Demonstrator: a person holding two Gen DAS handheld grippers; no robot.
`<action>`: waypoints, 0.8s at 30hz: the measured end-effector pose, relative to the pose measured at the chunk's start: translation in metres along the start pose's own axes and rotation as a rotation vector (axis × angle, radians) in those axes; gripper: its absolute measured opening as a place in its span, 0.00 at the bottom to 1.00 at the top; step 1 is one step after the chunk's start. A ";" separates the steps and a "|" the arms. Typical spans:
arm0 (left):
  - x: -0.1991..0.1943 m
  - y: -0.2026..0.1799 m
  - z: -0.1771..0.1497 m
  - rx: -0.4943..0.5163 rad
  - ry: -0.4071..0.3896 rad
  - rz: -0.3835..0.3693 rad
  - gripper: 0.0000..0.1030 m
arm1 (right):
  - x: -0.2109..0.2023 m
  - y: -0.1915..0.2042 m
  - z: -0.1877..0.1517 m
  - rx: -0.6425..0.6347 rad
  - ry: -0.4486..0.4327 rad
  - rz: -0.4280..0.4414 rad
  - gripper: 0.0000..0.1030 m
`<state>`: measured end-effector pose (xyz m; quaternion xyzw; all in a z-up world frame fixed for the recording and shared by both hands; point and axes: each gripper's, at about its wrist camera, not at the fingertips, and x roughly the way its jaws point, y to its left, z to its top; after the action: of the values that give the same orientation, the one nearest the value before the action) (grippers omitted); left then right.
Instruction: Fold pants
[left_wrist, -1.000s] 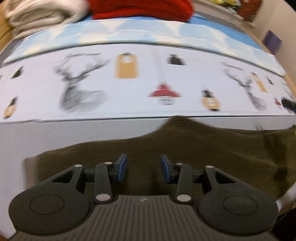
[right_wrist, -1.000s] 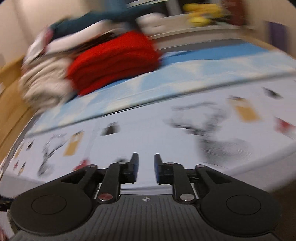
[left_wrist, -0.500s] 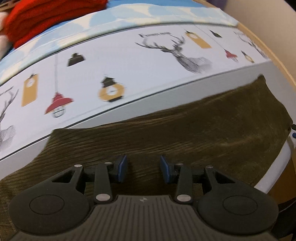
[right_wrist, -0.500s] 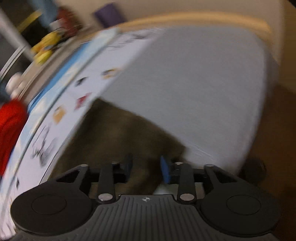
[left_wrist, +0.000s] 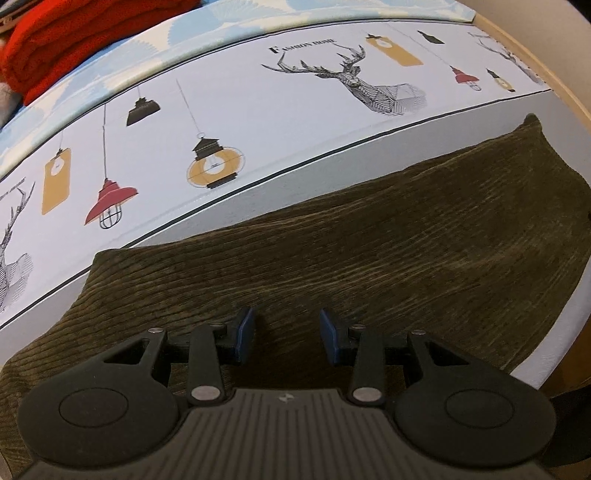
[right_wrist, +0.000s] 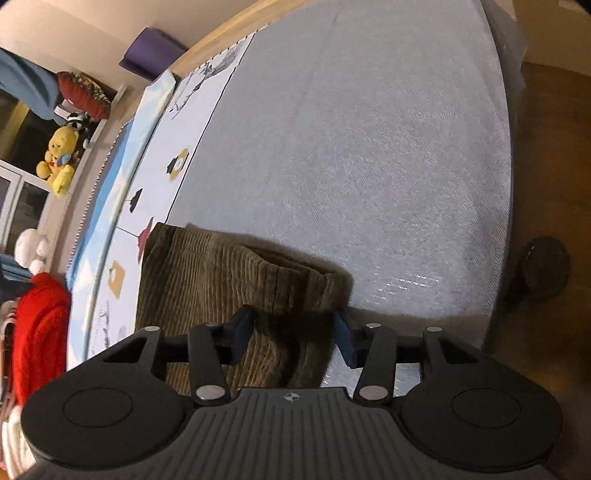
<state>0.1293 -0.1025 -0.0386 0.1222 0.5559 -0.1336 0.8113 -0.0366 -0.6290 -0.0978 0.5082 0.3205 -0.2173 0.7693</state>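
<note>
One pants, two grippers

left gripper fingers parted, right gripper likewise

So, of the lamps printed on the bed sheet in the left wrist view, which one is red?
The hanging lamp with the red shade, left of the round yellow lantern. The lamp above is black.

Grey bedsheet with printed border of deer and lanterns. Red knit folded at far edge. Yellow plush toy on windowsill; purple block beyond bed.
</note>
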 end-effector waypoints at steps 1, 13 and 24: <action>0.000 0.002 -0.001 -0.004 -0.001 -0.001 0.42 | 0.003 0.005 0.000 -0.012 -0.009 -0.016 0.39; -0.014 0.015 -0.001 -0.025 -0.033 -0.031 0.42 | -0.009 0.040 -0.019 -0.135 -0.153 -0.106 0.17; -0.057 0.084 -0.022 -0.201 -0.121 -0.020 0.42 | -0.094 0.221 -0.163 -1.035 -0.459 0.132 0.15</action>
<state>0.1201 -0.0117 0.0107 0.0263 0.5177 -0.0921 0.8502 -0.0014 -0.3917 0.0660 0.0239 0.1775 -0.0884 0.9798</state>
